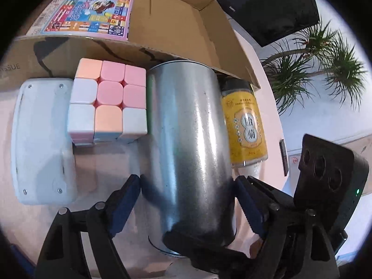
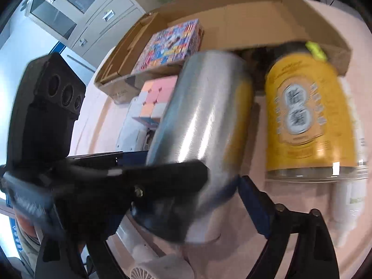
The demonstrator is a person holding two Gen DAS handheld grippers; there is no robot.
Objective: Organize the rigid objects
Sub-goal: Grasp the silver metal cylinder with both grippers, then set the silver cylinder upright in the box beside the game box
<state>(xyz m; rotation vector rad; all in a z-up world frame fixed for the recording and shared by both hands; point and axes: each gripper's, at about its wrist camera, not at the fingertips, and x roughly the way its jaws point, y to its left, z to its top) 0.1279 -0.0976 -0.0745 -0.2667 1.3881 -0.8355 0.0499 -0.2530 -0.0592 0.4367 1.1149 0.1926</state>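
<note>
A tall silver can (image 1: 186,127) stands on the pale pink table between the fingers of my left gripper (image 1: 187,186). Both blue pads lie against its sides, so the gripper is shut on it. In the right wrist view the same can (image 2: 204,107) sits inside my right gripper (image 2: 176,197), which is open. Its right pad (image 2: 248,200) is close beside the can, and its left finger is hidden behind the left gripper's black finger (image 2: 162,176). A pastel puzzle cube (image 1: 108,103) and a yellow-labelled jar (image 1: 246,125) flank the can.
A white plastic device (image 1: 41,144) lies left of the cube. Behind stands an open cardboard box (image 1: 174,18) holding a colourful flat box (image 1: 90,9). A dark phone (image 1: 283,155) lies to the right, a potted plant (image 1: 313,69) beyond. A small white fan (image 2: 151,269) lies near the front.
</note>
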